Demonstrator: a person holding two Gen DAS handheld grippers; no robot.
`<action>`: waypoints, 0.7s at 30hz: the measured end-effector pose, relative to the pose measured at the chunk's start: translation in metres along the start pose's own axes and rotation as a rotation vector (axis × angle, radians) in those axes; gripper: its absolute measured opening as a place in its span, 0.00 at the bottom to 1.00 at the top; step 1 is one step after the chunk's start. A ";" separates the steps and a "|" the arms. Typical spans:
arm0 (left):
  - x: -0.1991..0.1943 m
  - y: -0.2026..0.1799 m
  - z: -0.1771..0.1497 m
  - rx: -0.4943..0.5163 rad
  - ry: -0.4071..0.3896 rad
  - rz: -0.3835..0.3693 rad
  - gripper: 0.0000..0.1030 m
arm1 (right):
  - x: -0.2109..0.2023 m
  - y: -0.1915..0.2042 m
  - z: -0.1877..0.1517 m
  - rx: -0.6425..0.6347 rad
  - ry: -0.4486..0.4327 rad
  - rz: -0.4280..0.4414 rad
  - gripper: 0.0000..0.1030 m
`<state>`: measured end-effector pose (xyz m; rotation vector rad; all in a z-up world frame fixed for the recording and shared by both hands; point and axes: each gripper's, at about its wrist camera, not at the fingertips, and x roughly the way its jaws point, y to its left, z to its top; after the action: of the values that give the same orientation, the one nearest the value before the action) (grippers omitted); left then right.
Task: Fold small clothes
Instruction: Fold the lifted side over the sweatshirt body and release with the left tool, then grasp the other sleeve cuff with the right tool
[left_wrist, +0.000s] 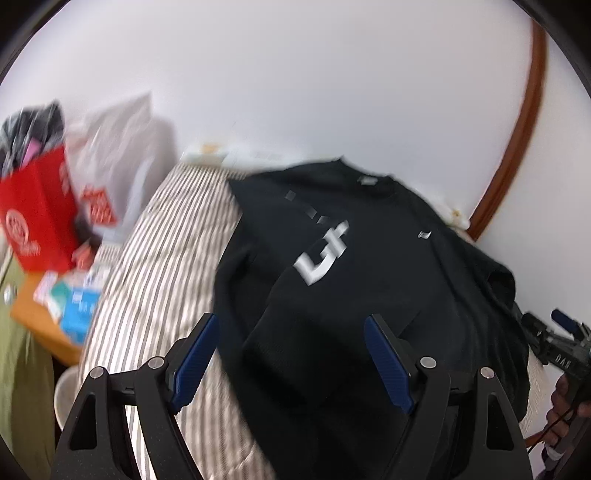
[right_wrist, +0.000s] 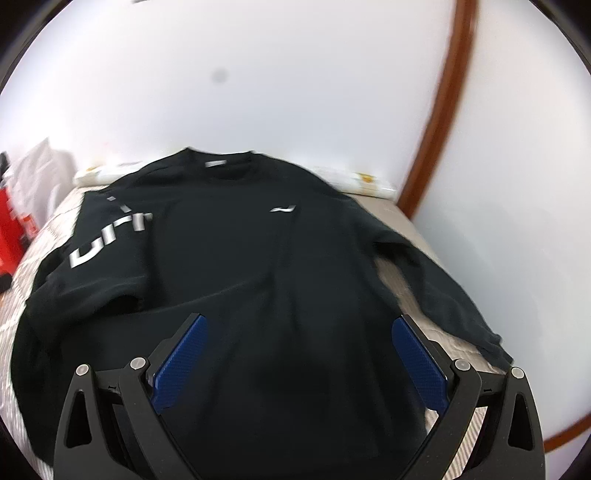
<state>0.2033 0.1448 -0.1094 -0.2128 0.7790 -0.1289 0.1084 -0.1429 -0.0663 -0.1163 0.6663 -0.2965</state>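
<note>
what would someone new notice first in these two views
A black t-shirt with white lettering on one sleeve, spread over a striped bed against a white wall. Next, the blue-padded left tool and right tool, both open above it. A red bag stands off to the left.

Open air above the black shirt (right_wrist: 258, 258); red bag (left_wrist: 37, 221) crowds the bed's (left_wrist: 155, 258) left side.

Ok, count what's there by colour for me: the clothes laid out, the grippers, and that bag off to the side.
Black T-shirt: 1
Black grippers with blue pads, left gripper and right gripper: 2
Red bag: 1
Total: 4
</note>
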 end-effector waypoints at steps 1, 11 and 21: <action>0.000 0.005 -0.006 -0.004 0.014 0.007 0.77 | 0.000 0.006 0.000 -0.015 0.000 0.002 0.96; 0.016 0.017 -0.051 0.045 0.062 0.132 0.77 | 0.003 0.036 -0.006 -0.083 0.002 0.012 0.96; 0.024 0.036 -0.058 0.007 0.058 0.156 0.77 | 0.015 0.035 -0.014 -0.036 0.017 0.052 0.96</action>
<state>0.1809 0.1668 -0.1745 -0.1415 0.8499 0.0098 0.1195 -0.1143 -0.0930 -0.1307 0.6907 -0.2358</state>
